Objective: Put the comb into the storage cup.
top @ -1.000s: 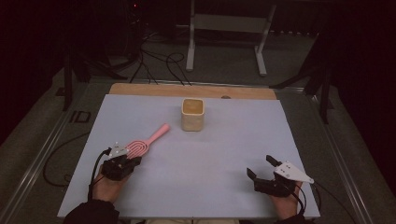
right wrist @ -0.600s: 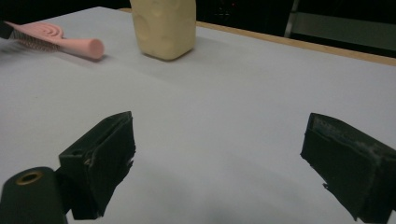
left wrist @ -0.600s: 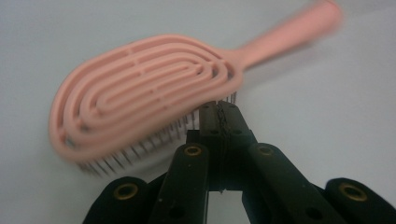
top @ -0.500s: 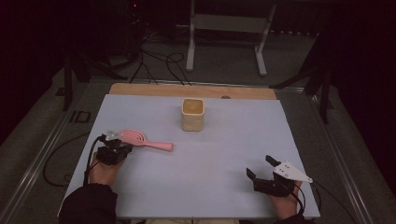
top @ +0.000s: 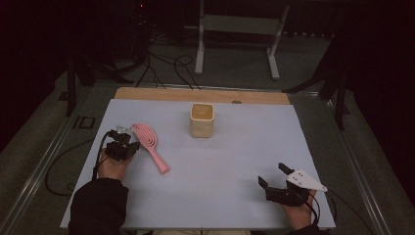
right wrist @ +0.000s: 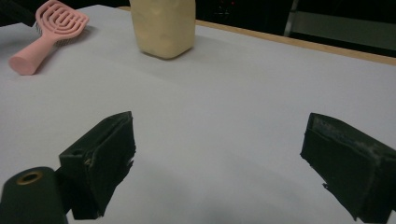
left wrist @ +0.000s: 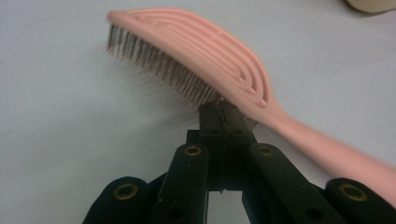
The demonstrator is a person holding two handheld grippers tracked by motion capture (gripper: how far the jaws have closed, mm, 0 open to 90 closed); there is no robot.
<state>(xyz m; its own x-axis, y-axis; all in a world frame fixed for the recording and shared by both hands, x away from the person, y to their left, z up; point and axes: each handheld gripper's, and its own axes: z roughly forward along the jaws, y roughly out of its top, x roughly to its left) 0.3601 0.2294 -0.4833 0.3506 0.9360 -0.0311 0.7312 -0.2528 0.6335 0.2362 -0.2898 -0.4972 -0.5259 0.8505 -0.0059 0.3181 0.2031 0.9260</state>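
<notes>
Two claws work over a pale blue-grey desk seen from above. At the left of the frame, the left claw is clenched on a pink hairbrush, gripping it near the base of the brush head where the head narrows into the handle. In the left gripper view the two black jaws meet tight against the hairbrush's bristle side, with the slotted pink back turned up and away.

From above, the hairbrush sits in the left-centre of the frame. Its long axis runs on a diagonal: the oval head points toward the upper left, and the handle trails down toward the lower right, ending near the middle of the desk. Whether the handle tip rests on the desk or hovers just over it cannot be told.

A cream-coloured square cup stands upright in the upper centre of the frame, up and to the right of the hairbrush and clearly apart from it.

At the lower right of the frame, the right claw rests released, its jaws spread wide with nothing between them. It is well apart from the hairbrush; the left hand is by far the nearer one.
</notes>
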